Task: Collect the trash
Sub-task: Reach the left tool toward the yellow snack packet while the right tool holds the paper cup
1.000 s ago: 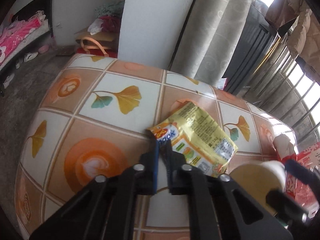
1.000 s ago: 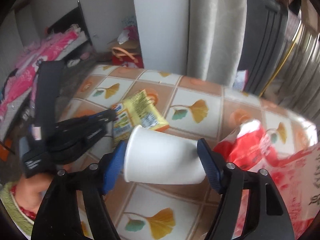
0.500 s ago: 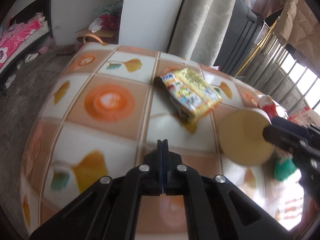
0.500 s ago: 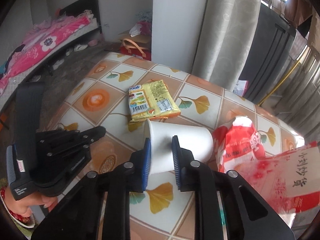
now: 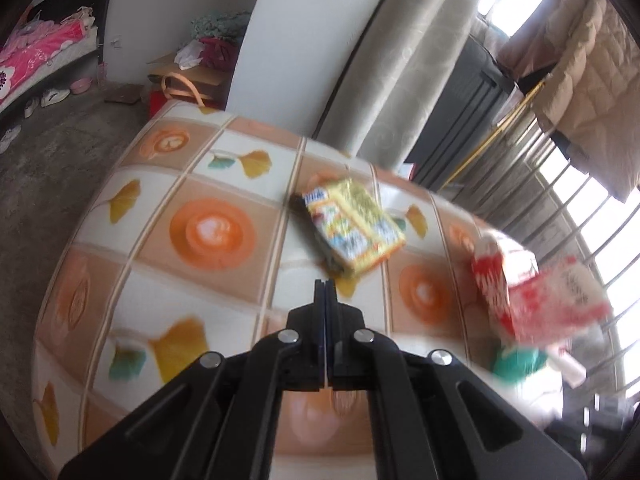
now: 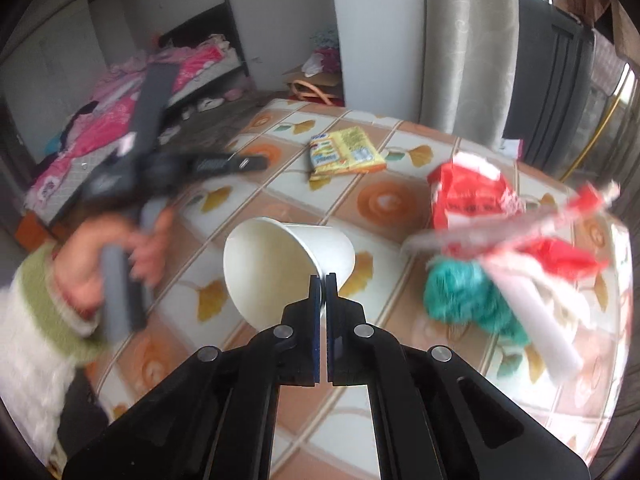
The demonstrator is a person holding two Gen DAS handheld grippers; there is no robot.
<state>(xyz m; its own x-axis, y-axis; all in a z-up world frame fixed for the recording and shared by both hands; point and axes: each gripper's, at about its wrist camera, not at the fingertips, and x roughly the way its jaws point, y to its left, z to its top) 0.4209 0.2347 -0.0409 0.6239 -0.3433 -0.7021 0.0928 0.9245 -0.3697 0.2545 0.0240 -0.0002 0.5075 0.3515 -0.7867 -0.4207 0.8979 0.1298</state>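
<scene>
A white paper cup [image 6: 276, 264] hangs tilted over the tiled table [image 6: 384, 200], its mouth turned toward the camera. My right gripper [image 6: 323, 278] is shut on the cup's thin wall at the rim. A yellow snack packet [image 5: 354, 226] lies flat on the table, also seen as the yellow packet [image 6: 346, 152] in the right wrist view. My left gripper [image 5: 325, 284] is shut and empty, hovering a little short of the packet. The left gripper [image 6: 224, 164] shows blurred in the right wrist view, held by a hand in a green-cuffed sleeve [image 6: 60, 292].
A red and white plastic bag [image 6: 472, 196] lies at the table's right side with a teal crumpled item [image 6: 464, 296] and a white roll [image 6: 540, 324] beside it. The red bag [image 5: 532, 296] is blurred in the left view. A curtain [image 5: 400, 64] and floor clutter lie beyond the table.
My right jaws closed from straddling the cup to a pinch on its wall, and the cup tipped up. My left gripper let go of the yellow packet and pulled back from it.
</scene>
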